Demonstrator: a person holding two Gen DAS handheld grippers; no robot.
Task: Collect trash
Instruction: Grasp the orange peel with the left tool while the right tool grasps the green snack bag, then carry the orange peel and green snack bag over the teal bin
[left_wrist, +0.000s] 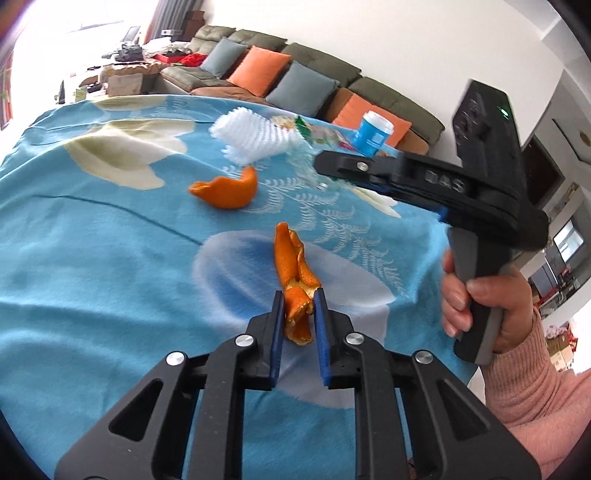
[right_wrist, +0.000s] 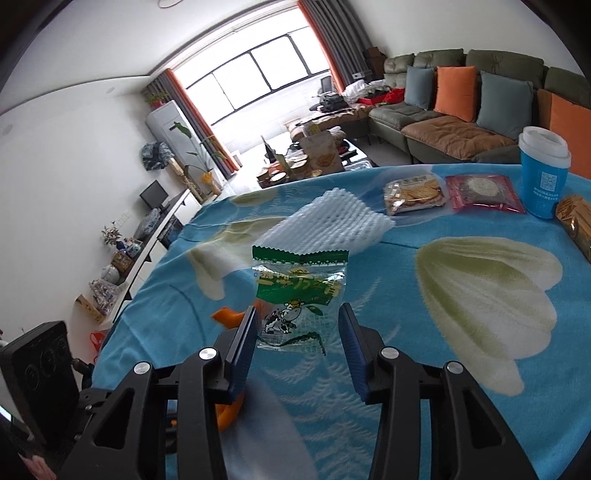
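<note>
Two grippers: the left gripper (left_wrist: 299, 314) pinches a long orange peel (left_wrist: 295, 273) lengthwise; the right gripper (right_wrist: 297, 332) sits open around an empty snack wrapper (right_wrist: 299, 291).

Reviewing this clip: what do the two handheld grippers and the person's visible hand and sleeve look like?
Both grippers, left gripper and right gripper, are matte black plastic linkages with round silver pivot bolts and blue-padded jaws. Seen from the left wrist view, the right one carries raised "DAS" lettering, a grey-black pistol handle and a green indicator light. The right hand is bare, with a pink knit sleeve.
</note>
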